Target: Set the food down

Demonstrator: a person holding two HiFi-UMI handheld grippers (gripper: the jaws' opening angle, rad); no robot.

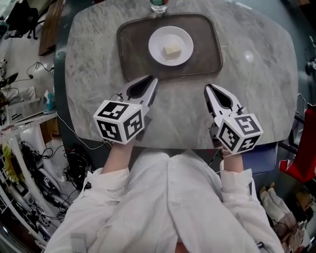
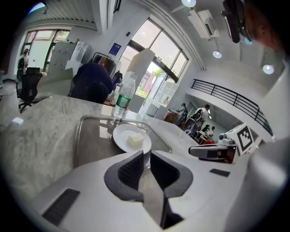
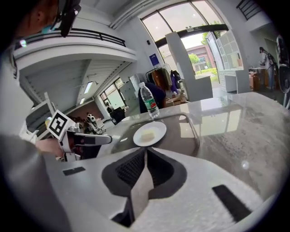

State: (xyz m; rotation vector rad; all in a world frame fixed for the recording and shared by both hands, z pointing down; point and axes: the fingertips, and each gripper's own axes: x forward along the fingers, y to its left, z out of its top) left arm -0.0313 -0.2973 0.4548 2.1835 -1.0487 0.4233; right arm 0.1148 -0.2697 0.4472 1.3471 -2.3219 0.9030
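A pale cube of food rests on a white plate in the middle of a dark tray at the far side of the marble table. My left gripper hovers just short of the tray's near left edge, shut with nothing in it. My right gripper hangs off the tray's near right corner, its jaws together and empty. In the left gripper view the plate and food lie straight beyond the closed tips. The right gripper view shows the same plate and food ahead.
A clear water bottle stands just behind the tray at the table's far edge. The round marble table ends close to my body. Cables and clutter cover the floor at the left, and a red object sits at the right.
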